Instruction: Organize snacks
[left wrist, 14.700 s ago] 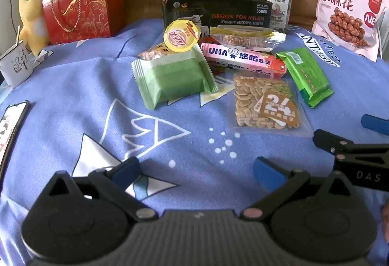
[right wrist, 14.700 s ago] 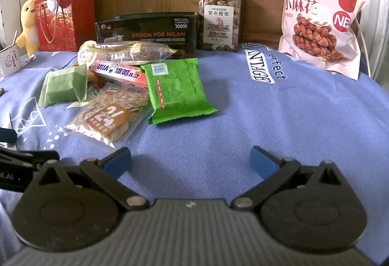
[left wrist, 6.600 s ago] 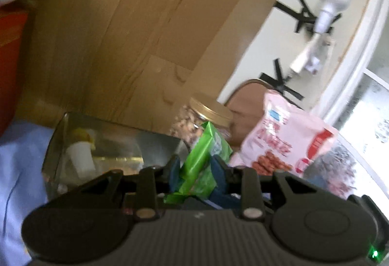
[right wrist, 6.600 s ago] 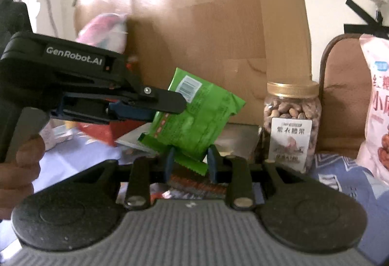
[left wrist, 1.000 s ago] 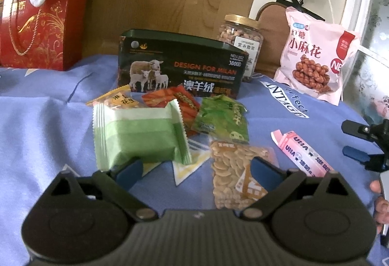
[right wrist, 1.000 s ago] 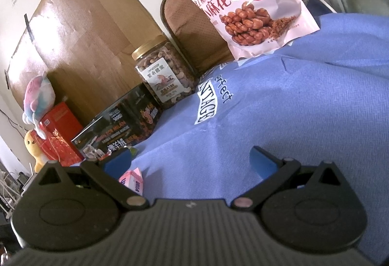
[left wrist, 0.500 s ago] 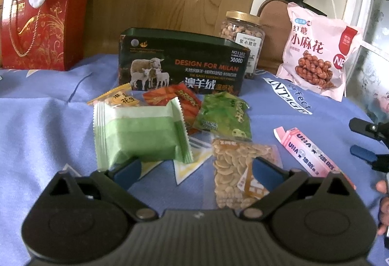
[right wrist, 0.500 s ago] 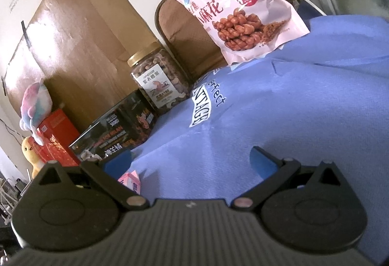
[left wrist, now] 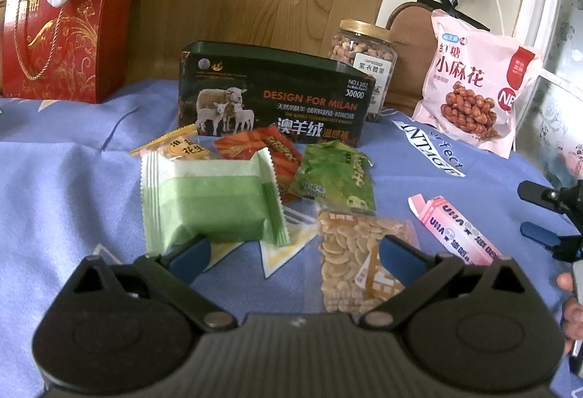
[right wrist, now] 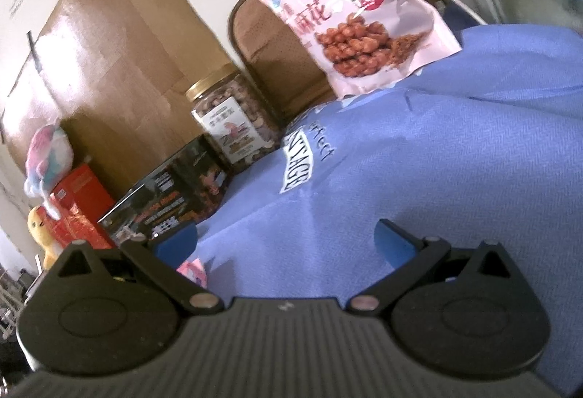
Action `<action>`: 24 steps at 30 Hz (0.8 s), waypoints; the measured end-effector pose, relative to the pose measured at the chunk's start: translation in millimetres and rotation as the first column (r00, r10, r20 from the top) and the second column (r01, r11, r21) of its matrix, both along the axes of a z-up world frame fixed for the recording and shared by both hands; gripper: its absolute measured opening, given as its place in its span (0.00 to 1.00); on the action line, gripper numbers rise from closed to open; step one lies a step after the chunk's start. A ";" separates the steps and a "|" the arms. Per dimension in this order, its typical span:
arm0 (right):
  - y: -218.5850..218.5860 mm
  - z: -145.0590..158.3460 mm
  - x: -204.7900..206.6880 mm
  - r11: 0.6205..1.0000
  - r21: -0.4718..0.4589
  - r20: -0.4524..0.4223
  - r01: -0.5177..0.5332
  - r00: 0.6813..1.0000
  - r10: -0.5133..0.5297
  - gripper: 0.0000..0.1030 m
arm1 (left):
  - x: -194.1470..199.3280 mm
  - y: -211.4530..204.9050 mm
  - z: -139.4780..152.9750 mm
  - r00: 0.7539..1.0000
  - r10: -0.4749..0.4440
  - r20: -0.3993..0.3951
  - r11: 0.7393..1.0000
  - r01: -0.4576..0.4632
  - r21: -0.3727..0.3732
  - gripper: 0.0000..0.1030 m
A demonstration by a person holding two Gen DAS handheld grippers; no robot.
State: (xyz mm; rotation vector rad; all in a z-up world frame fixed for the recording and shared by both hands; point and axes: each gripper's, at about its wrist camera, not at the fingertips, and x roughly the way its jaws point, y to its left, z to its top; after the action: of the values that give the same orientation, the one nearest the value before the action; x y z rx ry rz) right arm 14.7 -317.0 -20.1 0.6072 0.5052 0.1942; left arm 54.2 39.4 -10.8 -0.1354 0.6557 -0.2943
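The left tool (left wrist: 293,252) hangs wide and empty before the green cake pack (left wrist: 209,201), near the seed bag (left wrist: 359,252). Centre each pack before closing. The right tool (right wrist: 286,239), equally wide, holds nothing beside the pink candy box (left wrist: 457,228).

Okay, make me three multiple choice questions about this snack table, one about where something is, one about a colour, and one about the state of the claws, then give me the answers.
1. What stands directly behind the dark box on its right side?
A. nut jar
B. red gift bag
C. plush toy

2. What colour is the long candy pack lying on the cloth?
A. yellow
B. pink
C. black

3. What state is the left claw in?
A. shut on the seed packet
B. shut on nothing
C. open and empty

Answers:
1 A, the nut jar with its gold lid rises behind the box's right end.
2 B, its wrapper is pink with white panels.
3 C, its blue pads stand wide apart, gripping nothing.
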 end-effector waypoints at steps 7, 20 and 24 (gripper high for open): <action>1.1 -0.2 0.3 1.000 -0.004 -0.002 0.001 1.000 -0.001 1.00 | 2.2 -3.1 0.4 1.000 -0.005 0.002 1.000 0.005 0.008 0.98; 2.8 0.9 -3.8 1.000 0.017 0.004 0.009 1.000 -0.009 1.00 | 6.7 -5.1 0.0 1.000 0.002 -0.006 1.000 -0.002 0.011 0.98; 1.1 0.8 -5.2 1.000 0.028 0.008 0.012 1.000 -0.012 1.00 | 7.3 -6.0 -0.1 1.000 0.006 -0.007 1.000 -0.006 0.016 0.99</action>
State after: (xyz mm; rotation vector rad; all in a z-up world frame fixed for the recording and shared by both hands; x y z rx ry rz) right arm 9.5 -315.9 -19.2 0.6362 0.4911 0.1924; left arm 61.5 33.4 -10.9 -0.1237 0.6647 -0.2827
